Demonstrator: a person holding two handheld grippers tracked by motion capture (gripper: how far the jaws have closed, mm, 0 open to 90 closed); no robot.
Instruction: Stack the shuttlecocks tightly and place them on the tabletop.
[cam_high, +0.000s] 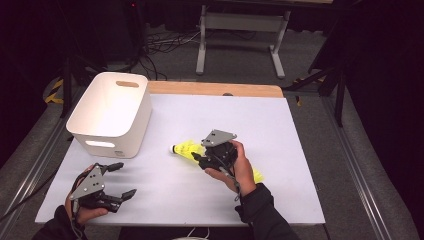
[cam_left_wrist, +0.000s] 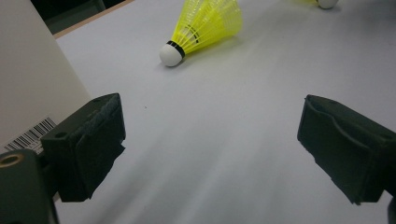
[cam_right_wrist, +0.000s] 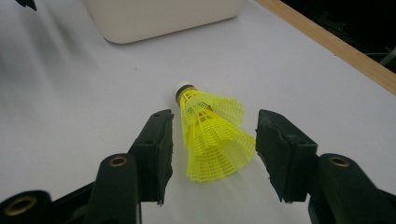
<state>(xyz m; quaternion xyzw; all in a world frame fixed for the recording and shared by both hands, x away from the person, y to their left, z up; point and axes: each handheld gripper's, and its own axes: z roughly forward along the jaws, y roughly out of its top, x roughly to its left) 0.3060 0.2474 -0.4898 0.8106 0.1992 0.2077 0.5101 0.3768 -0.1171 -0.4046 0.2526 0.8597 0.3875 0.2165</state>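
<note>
A yellow shuttlecock (cam_high: 184, 149) with a white cork lies on its side on the white table (cam_high: 200, 200), cork pointing left. My right gripper (cam_high: 196, 152) is open, and its jaws straddle the mesh skirt of that shuttlecock (cam_right_wrist: 210, 135) with a small gap on each side. A second yellow shuttlecock (cam_high: 257, 175) lies behind the right hand, mostly hidden. Near the table's front left, my left gripper (cam_high: 125, 179) is open wide over bare surface. In the left gripper view, its own gripper (cam_left_wrist: 210, 144) faces the first shuttlecock (cam_left_wrist: 205, 25) from a distance.
A white plastic bin (cam_high: 110, 112) with handle slots stands at the table's back left, close beside the left gripper's jaw (cam_left_wrist: 28, 93). A wooden strip (cam_high: 215, 89) runs along the far table edge. Beyond it are floor cables and a desk frame.
</note>
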